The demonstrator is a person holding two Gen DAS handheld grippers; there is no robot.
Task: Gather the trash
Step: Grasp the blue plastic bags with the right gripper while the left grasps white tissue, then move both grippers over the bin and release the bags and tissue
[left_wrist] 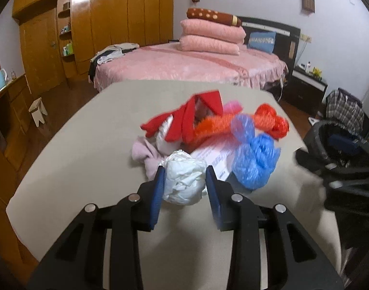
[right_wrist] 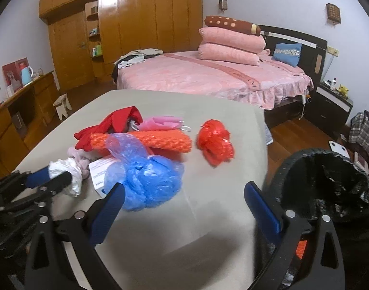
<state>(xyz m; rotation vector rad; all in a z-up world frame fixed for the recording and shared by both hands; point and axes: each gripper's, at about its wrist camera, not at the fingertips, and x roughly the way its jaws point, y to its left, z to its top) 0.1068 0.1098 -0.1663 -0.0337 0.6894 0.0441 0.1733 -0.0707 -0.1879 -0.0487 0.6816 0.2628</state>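
A pile of trash lies on the grey table (left_wrist: pixel 71 145). My left gripper (left_wrist: pixel 184 172) is shut on a crumpled white plastic bag (left_wrist: pixel 184 181); it also shows in the right wrist view (right_wrist: pixel 68 171). A blue plastic bag (left_wrist: pixel 253 159) (right_wrist: pixel 145 176) lies just right of it. Behind are orange mesh (left_wrist: pixel 213 126) (right_wrist: pixel 160 140), a red mesh ball (left_wrist: pixel 273 118) (right_wrist: pixel 216 142), red cloth (left_wrist: pixel 184 118) and a white paper box (right_wrist: pixel 100 169). My right gripper (right_wrist: pixel 184 193) is open and empty, over the table's right edge, beside a black-lined trash bin (right_wrist: pixel 322 178).
The trash bin also shows in the left wrist view (left_wrist: pixel 339 145) at the table's right. A pink bed (right_wrist: pixel 208 75) stands beyond the table, a wooden wardrobe (right_wrist: pixel 136 19) behind it, a wooden desk (right_wrist: pixel 22 101) and a small stool (right_wrist: pixel 62 105) at the left.
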